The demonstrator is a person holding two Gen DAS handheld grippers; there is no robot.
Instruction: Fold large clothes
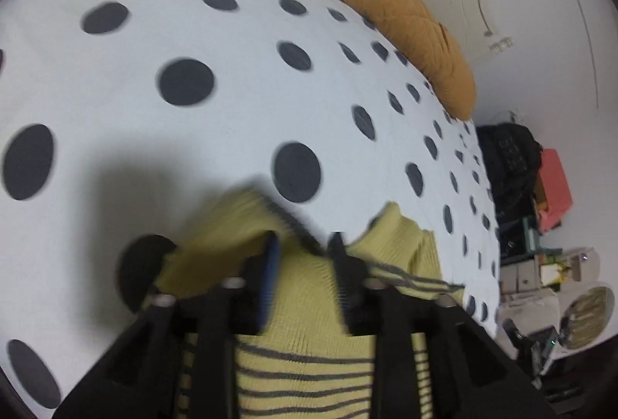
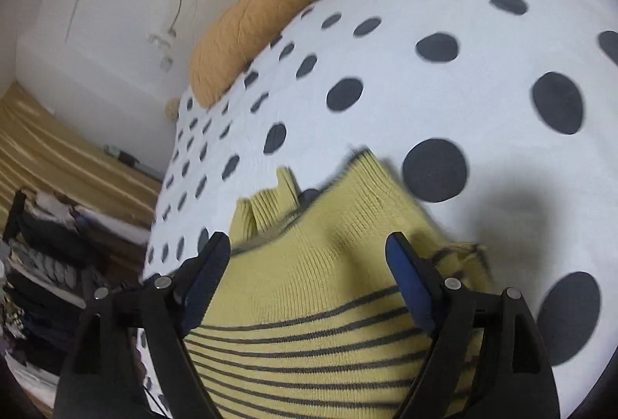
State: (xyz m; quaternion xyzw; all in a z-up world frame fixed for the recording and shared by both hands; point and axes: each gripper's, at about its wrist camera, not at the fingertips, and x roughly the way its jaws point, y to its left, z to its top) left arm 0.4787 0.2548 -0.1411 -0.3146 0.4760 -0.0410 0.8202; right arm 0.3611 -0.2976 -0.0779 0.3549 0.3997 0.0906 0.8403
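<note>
A yellow knit sweater with dark stripes (image 1: 301, 361) lies on a white bedspread with dark dots (image 1: 193, 32). It also shows in the right wrist view (image 2: 316, 303). My left gripper (image 1: 305, 245) hangs just above the sweater's upper edge, its jaws a moderate gap apart with nothing between them; the image is blurred by motion. My right gripper (image 2: 309, 249) is wide open over the sweater's plain yellow top part, its blue-padded fingers (image 2: 405, 276) on either side of the fabric, gripping nothing.
An orange-brown pillow (image 1: 394, 13) lies along the bed's far edge by the white wall (image 1: 540, 13); it also shows in the right wrist view (image 2: 266, 17). Bags and boxes (image 1: 540, 206) crowd the floor beside the bed. Piled clothes (image 2: 46, 264) lie on the other side.
</note>
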